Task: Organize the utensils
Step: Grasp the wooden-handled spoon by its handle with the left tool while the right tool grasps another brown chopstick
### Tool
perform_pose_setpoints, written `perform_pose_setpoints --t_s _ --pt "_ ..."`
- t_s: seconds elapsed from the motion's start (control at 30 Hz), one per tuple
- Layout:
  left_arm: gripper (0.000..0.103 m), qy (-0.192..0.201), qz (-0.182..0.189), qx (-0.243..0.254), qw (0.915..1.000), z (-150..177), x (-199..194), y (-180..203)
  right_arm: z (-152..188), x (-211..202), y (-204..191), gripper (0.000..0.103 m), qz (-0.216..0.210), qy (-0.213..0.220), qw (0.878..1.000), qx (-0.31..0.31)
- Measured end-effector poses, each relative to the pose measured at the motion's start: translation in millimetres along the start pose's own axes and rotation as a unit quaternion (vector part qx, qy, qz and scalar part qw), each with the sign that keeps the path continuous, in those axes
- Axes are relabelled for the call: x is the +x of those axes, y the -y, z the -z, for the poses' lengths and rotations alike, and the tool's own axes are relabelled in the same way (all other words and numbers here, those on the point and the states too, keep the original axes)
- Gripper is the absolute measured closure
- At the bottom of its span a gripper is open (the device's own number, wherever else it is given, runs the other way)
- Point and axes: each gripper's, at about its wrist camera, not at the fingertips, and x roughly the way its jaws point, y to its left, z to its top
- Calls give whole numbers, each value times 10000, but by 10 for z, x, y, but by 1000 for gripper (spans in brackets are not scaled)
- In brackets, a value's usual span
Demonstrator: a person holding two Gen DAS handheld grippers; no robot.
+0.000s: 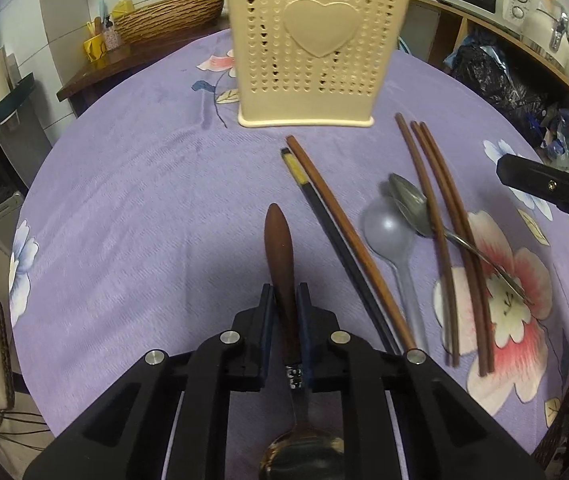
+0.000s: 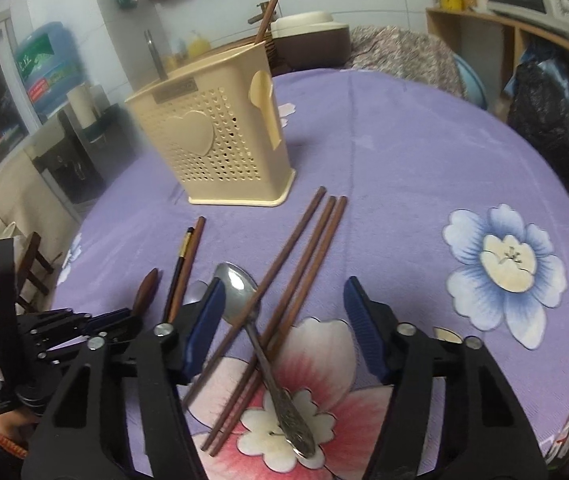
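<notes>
On the purple cloth, largest first: the cream holder stands upright at the far side, one chopstick leaning out of it. The left gripper pinches a wood-handled spoon, handle toward the holder. The right gripper is spread wide above three brown chopsticks crossed by a steel spoon. Between the groups lie a grey spoon, a brown chopstick and a black one.
</notes>
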Motion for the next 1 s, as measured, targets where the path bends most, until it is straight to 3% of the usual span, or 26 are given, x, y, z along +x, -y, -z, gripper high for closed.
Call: perform_pose_setpoints --t_s 0.23,0.3,0.4,0.7,1.0 --pt "88 105 -12 -49 9999 -8 -81 -17 -220 515 -56 68 -241 -542 9977 323" --pt "73 201 -24 -56 9998 7 -148 -27 -256 648 -59 76 -240 -666 9965 452" --pt "66 295 -85 -91 9995 11 -216 -83 -281 743 -49 78 -256 -772 9946 645" --pt "64 508 -10 -311 9982 -11 -323 -220 -322 944 10 81 423 -857 9932 664" --pt "64 376 -123 -173 9991 -14 -231 -202 -578 1235 -51 82 993 -873 9900 496"
